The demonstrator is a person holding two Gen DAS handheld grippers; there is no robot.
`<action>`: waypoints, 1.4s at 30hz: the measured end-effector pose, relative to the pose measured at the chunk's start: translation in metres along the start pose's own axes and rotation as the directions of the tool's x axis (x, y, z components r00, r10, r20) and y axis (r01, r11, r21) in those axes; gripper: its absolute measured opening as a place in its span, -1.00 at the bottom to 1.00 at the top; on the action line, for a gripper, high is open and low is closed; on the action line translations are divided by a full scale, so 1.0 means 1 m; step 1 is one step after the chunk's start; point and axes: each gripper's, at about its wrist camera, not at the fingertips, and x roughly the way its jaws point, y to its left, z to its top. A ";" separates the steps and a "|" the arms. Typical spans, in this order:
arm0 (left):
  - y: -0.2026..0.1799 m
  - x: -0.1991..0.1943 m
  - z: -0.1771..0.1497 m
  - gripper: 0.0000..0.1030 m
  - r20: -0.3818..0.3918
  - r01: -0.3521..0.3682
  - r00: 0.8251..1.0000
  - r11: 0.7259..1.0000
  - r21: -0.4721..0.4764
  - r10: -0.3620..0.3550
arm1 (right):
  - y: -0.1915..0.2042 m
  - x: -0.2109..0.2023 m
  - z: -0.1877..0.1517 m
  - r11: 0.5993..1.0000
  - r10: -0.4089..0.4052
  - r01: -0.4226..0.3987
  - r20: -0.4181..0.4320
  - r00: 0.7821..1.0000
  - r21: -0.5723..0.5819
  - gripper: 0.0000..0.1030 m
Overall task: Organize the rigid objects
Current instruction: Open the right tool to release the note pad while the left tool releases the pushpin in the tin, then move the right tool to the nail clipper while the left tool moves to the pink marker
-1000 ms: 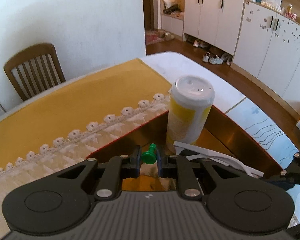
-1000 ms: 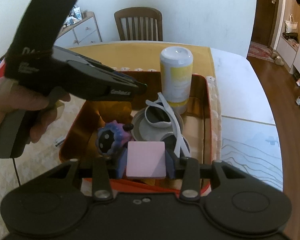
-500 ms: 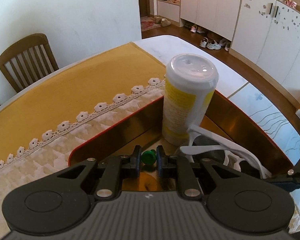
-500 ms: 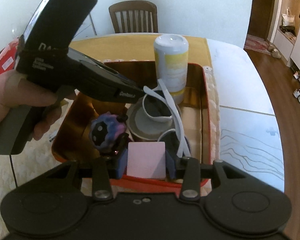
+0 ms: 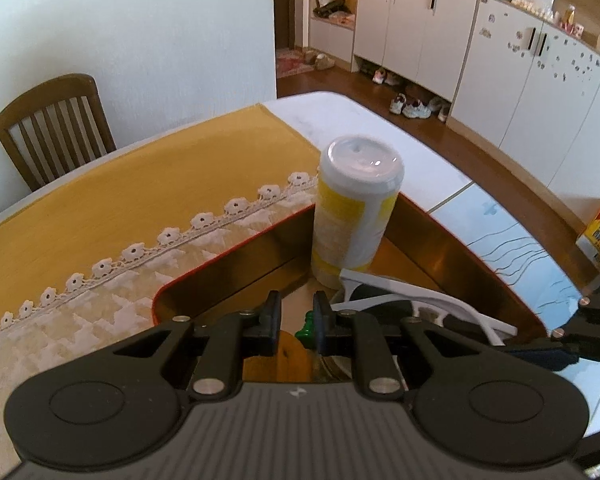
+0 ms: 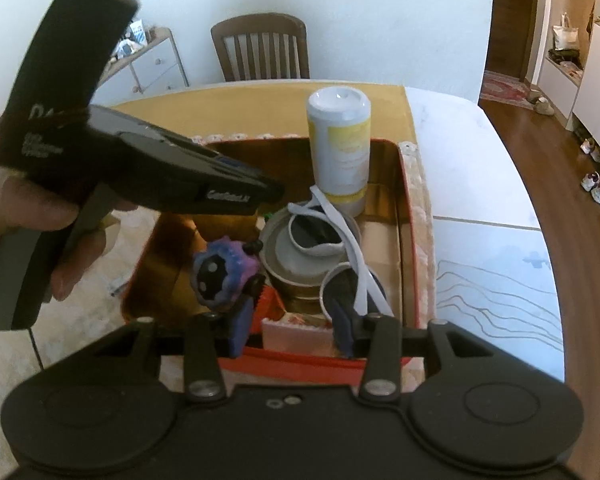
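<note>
Both grippers are over the red tin [image 6: 407,240] now, noses angled down into its gold inside.

Left gripper [image 5: 295,316], gripped in a hand [image 6: 20,220], hangs over the tin's left half. Its 2 fingers are drawn almost together, and the green pin [image 5: 305,327] sits low in that slim gap, hard against the right-hand finger. It looks pinched there, though the finger hides most of it, so I can't be certain.

Right gripper [image 6: 292,322] is at the tin's near wall, jaws part-way open. The pink block [image 6: 296,334] lies between them just inside that wall, low down, a sliver of daylight showing beside the left pad. Nothing is gripped.

Inside the tin: the white-and-yellow canister [image 5: 352,216] stands upright in the far right corner. White sunglasses [image 6: 340,240] sprawl across a round grey can [image 6: 296,268] in the middle. A purple figure [image 6: 220,272] sits just left of that can, touching it.
</note>
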 end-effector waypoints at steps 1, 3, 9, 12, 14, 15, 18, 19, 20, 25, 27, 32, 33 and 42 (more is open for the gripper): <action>0.000 -0.005 -0.001 -0.69 0.008 0.004 1.000 1.000 -0.002 -0.004 | 0.001 -0.003 0.000 1.000 -0.003 0.003 0.006 1.000 0.002 -0.14; 0.002 -0.013 -0.002 -0.69 0.024 0.011 1.000 1.000 -0.010 -0.011 | 0.003 -0.008 0.000 1.000 -0.006 0.006 0.018 1.000 0.003 -0.13; 0.007 -0.039 -0.012 -0.68 0.075 0.030 0.997 0.999 -0.032 -0.027 | 0.009 -0.019 -0.001 0.999 -0.033 0.032 0.037 0.999 0.010 0.02; 0.011 -0.054 -0.018 -0.68 0.100 0.043 0.994 0.998 -0.046 -0.038 | 0.015 -0.026 0.000 0.999 -0.034 0.034 0.054 0.998 0.012 0.12; 0.014 -0.063 -0.022 -0.68 0.109 0.057 0.993 0.997 -0.051 -0.051 | 0.021 -0.031 0.000 0.999 -0.037 0.037 0.067 0.997 0.010 0.14; 0.016 -0.067 -0.025 -0.68 0.113 0.065 0.992 0.996 -0.054 -0.059 | 0.023 -0.032 0.000 0.999 -0.038 0.038 0.070 0.997 0.011 0.15; 0.022 -0.079 -0.034 -0.68 0.121 0.078 0.990 0.995 -0.059 -0.070 | 0.031 -0.038 0.000 0.999 -0.036 0.035 0.083 0.996 0.014 0.23; 0.023 -0.084 -0.037 -0.68 0.123 0.083 0.990 0.995 -0.060 -0.075 | 0.033 -0.039 0.000 0.999 -0.037 0.035 0.089 0.995 0.015 0.24; 0.025 -0.087 -0.041 -0.68 0.125 0.088 0.989 0.994 -0.061 -0.080 | 0.036 -0.040 0.000 0.999 -0.035 0.034 0.096 0.995 0.014 0.25; 0.035 -0.107 -0.058 -0.30 0.135 0.120 0.985 0.991 -0.066 -0.111 | 0.054 -0.049 -0.001 0.999 -0.032 0.032 0.124 0.992 0.001 0.42; 0.039 -0.114 -0.065 -0.01 0.151 0.125 0.982 0.990 -0.067 -0.114 | 0.061 -0.051 -0.002 1.000 -0.031 0.031 0.131 0.991 -0.001 0.42; 0.051 -0.133 -0.082 0.14 0.178 0.115 0.979 0.991 -0.063 -0.102 | 0.080 -0.053 -0.003 1.000 -0.026 0.028 0.142 0.990 -0.010 0.60; 0.054 -0.137 -0.086 0.21 0.184 0.110 0.978 0.992 -0.065 -0.096 | 0.084 -0.054 -0.003 1.000 -0.025 0.027 0.148 0.989 -0.011 0.64; 0.083 -0.163 -0.117 0.60 0.226 0.056 0.973 0.996 -0.071 -0.039 | 0.122 -0.050 -0.007 1.000 0.002 0.003 0.175 0.985 -0.026 0.91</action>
